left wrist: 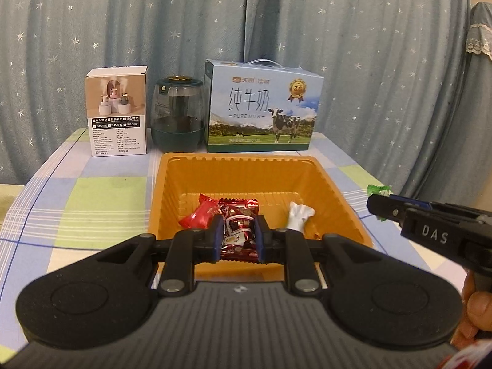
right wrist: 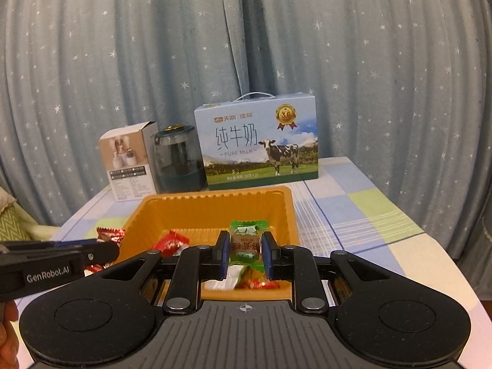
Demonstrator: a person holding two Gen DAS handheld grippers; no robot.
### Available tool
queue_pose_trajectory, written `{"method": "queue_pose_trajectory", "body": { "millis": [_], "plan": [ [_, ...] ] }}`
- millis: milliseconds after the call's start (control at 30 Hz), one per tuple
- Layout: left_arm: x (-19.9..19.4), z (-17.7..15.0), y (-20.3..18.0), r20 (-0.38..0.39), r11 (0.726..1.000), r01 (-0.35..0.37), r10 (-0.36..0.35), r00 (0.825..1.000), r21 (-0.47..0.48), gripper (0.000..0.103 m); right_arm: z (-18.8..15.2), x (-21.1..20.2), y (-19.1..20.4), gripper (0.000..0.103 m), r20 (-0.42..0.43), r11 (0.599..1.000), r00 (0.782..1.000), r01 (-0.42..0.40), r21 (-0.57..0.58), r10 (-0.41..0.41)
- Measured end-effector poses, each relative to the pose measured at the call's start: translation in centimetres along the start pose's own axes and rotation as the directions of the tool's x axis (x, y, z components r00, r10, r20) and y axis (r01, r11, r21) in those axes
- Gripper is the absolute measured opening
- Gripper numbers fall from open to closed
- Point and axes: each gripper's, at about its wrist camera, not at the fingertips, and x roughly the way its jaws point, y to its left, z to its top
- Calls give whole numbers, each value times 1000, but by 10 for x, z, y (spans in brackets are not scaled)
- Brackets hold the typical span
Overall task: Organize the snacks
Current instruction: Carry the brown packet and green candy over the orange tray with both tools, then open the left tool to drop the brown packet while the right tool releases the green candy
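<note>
An orange plastic tray (left wrist: 172, 178) (right wrist: 286, 212) sits mid-table on the checked cloth. My left gripper (left wrist: 239, 234) is shut on a dark red foil snack packet (left wrist: 238, 230), held over the tray's near side. Inside the tray lie a bright red candy (left wrist: 200, 216) and a white wrapped sweet (left wrist: 298, 216). My right gripper (right wrist: 245, 250) is shut on a green-wrapped candy (right wrist: 245, 243) above the tray's near edge. In the left wrist view the right gripper (left wrist: 379, 207) enters from the right with the green wrapper (left wrist: 378, 189) showing. The left gripper (right wrist: 113, 250) enters the right wrist view from the left, holding the dark red packet (right wrist: 110, 235).
Along the back of the table stand a small white humidifier box (left wrist: 118, 113), a dark green jar-like humidifier (left wrist: 177, 113) and a blue pure-milk carton (left wrist: 261, 107). A starred blue curtain (left wrist: 246, 15) hangs behind. More wrapped snacks (right wrist: 246, 281) lie in the tray's near part.
</note>
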Motion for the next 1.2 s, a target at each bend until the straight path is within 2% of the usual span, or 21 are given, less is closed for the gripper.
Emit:
{"method": "queue_pose_trajectory", "body": {
  "millis": [467,900,933,967,1000,1200],
  "plan": [
    [44,10,28,-38,998,-43,42,998,-36,19,14,52,-1,22,-31,998,999,-30,51,31],
    [59,12,28,-42,999,-32,30,999,-36,20,10,66,4,22,-53,998,998,-38,41,40],
    [59,11,28,-43,999,-37,35,998,-32,27,10,66,4,22,-53,998,998,-37,42,39],
    [59,11,29,-41,999,-44,42,998,-30,41,10,66,4,22,-53,998,998,-36,44,39],
    [58,10,30,-37,998,-50,48,998,-31,44,10,65,3,22,-53,998,998,-36,47,39],
    [54,12,36,-26,997,-58,57,998,-46,46,11,65,1,22,-50,997,998,-46,57,49]
  ]
}}
